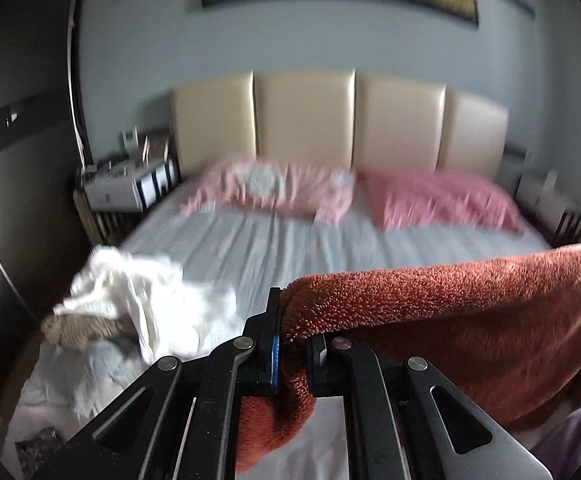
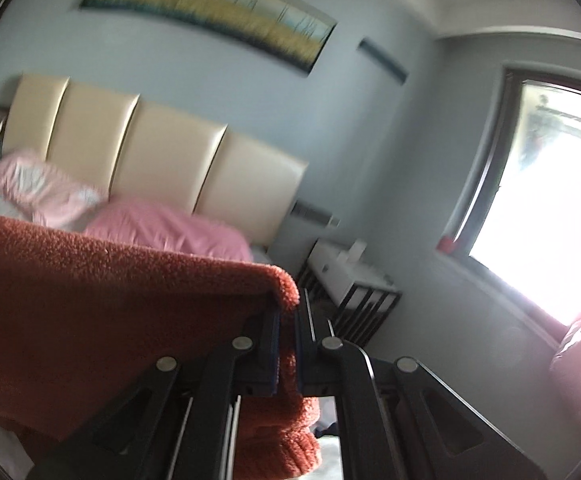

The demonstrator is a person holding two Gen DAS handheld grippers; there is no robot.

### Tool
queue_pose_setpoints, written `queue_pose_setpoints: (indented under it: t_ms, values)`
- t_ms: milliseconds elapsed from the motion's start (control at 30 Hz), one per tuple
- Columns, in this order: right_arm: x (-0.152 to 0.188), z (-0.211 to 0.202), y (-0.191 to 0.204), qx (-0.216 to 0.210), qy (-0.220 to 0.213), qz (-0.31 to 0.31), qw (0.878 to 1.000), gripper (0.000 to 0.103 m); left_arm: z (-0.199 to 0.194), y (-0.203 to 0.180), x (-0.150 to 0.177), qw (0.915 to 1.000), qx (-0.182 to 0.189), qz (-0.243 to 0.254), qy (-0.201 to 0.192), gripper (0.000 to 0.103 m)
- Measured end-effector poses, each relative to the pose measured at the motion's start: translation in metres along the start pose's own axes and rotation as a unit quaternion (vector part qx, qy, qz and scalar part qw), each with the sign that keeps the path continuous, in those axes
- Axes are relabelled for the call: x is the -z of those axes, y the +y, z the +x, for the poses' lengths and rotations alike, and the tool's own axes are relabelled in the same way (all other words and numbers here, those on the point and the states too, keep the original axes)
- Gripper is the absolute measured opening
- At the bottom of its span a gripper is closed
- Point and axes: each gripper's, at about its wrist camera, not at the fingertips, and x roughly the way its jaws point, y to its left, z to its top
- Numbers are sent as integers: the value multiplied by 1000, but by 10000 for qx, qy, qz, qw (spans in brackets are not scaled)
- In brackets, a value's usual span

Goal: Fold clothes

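Each clamped on a top corner, the left claw point(image 1: 292, 340) and right claw point(image 2: 288, 344) hold the rust-red towel point(image 1: 450, 312) stretched above the bed point(image 1: 290, 240); next, probably lay it flat for folding.

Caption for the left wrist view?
Left gripper shut on a rust-orange towel above the bed.

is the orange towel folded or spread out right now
Spread: the orange towel hangs stretched between left gripper and right gripper.
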Motion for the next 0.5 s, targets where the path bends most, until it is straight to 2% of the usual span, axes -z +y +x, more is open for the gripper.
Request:
queue_pose_setpoints:
  t_ms: [100, 233, 500]
  values:
    - [17, 61, 39, -157, 457, -275, 9985, 5, 71, -8, 16, 9978, -240, 204, 583, 10]
    - [41, 145, 97, -303, 1045, -619, 9921, 5, 149, -23, 29, 9916, -457, 425, 1130, 10]
    - [83, 285, 189, -476, 1766, -884, 9791, 5, 290, -46, 14, 9766, -818, 856, 1796, 10]
